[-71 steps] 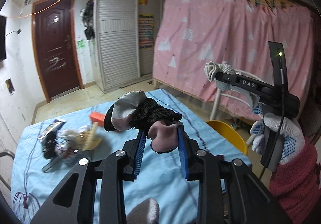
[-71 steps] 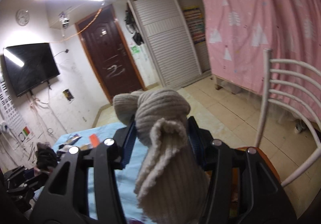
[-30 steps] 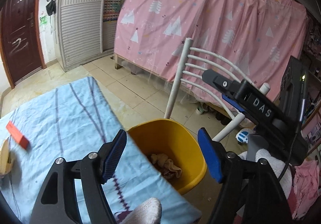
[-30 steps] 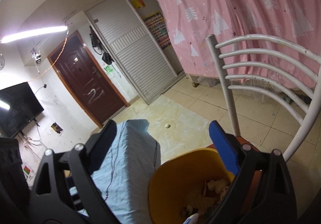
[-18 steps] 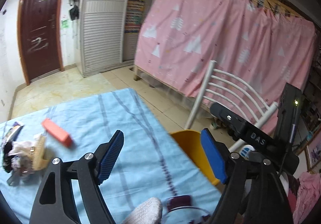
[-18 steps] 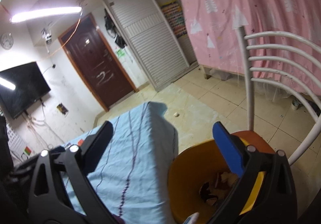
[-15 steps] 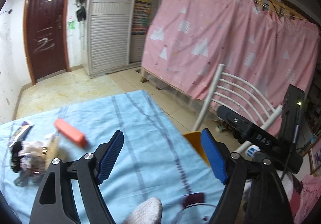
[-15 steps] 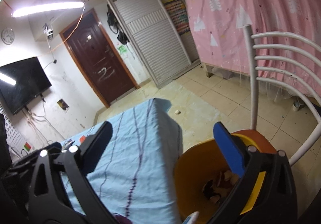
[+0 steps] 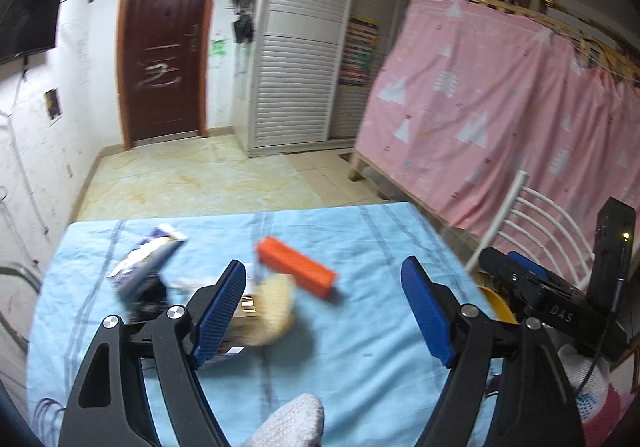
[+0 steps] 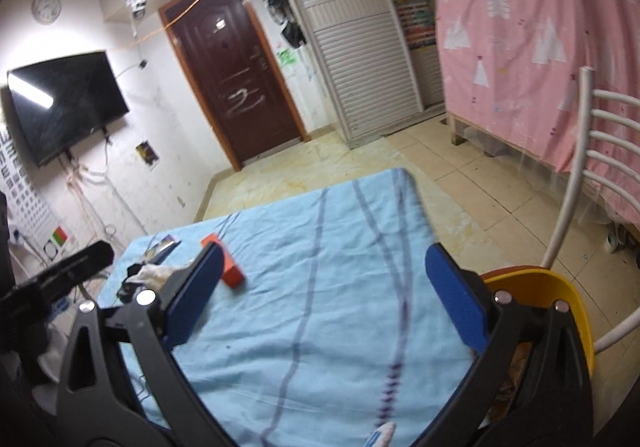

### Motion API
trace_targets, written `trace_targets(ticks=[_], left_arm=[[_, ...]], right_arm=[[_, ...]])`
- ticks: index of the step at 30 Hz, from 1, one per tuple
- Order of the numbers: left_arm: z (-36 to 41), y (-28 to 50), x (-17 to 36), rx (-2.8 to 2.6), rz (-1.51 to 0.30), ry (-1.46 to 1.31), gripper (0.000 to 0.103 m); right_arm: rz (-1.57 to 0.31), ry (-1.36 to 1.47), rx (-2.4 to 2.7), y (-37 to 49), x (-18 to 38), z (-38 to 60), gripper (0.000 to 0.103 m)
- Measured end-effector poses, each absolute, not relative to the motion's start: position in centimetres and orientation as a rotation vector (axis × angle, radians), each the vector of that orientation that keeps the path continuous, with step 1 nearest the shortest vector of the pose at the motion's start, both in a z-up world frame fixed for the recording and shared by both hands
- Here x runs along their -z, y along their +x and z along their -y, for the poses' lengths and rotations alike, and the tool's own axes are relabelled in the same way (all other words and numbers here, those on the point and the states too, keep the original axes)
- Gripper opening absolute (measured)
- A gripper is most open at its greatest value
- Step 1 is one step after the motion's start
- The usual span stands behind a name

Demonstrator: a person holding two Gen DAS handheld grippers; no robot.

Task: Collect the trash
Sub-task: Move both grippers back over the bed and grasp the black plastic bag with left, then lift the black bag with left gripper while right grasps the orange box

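While both grippers stand wide open and empty over the blue-clothed table [image 9: 360, 347], the left gripper [image 9: 324, 307] faces the remaining trash almost head-on: its jaws have just been widening, with nothing between the pads. The litter pile [image 9: 264, 307] lies ahead and slightly left of the gripper's midline, partly hidden behind the left finger [image 9: 218, 313]. The orange block [image 9: 296, 266] lies just beyond the pile, between the two fingers as seen from the left wrist; its long axis runs obliquely, from far-left to near-right. From the right wrist the same block [image 10: 228, 267] sits well to the left, behind that gripper's left finger, so the left hand is judged the nearer and better aligned. The right gripper [image 10: 324, 299], whose jaws have likewise just been spreading, holds nothing and points at bare cloth. A yellow bin [image 10: 560, 299] stands at the table's right edge, beside a white chair [image 10: 576, 175].

Appearance: the block is a plain, rigid orange bar. The pile is a blurred mix of a pale yellowish crumpled piece, a dark item and a shiny wrapper [image 9: 148, 259]; finer detail cannot be told. A grasp on the block would probably call for a wrist roll across its short side.
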State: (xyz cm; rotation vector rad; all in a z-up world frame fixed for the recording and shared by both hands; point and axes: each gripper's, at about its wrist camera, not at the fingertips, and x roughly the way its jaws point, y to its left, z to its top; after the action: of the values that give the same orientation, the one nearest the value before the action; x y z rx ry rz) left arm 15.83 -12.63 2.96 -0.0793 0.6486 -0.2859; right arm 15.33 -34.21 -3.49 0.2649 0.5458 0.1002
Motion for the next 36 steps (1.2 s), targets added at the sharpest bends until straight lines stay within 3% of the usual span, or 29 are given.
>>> trace_targets(ticks=[10,23,31,33,36], left_arm=[[4.1,18.5,-0.9,0.141,-0.714,-0.161,0.071],[-0.7,21.0,4.8,0.059,-0.868,-0.216,0.069],[-0.5,22.6,6.5,0.098,-0.927,-0.217,0.041],[-0.2,23.0,6.8,0.111,-0.932,-0.204,0.027],[0.8,22.9,6.9,0.133,-0.918,-0.149,0.020]], right_arm=[[-0.600,0.211,-0.143,18.6,3.9,29.4,0.097],[-0.667,0.056,-0.147,22.6,4.8,25.1,0.097],[-0.743,-0.017,-0.181,26.0,6.3,23.1,0.097],[-0.771,-0.033,-0.187,27.0,6.7,22.7,0.097],[-0.820,-0.065,-0.209,28.0,7.7,22.0,0.097]])
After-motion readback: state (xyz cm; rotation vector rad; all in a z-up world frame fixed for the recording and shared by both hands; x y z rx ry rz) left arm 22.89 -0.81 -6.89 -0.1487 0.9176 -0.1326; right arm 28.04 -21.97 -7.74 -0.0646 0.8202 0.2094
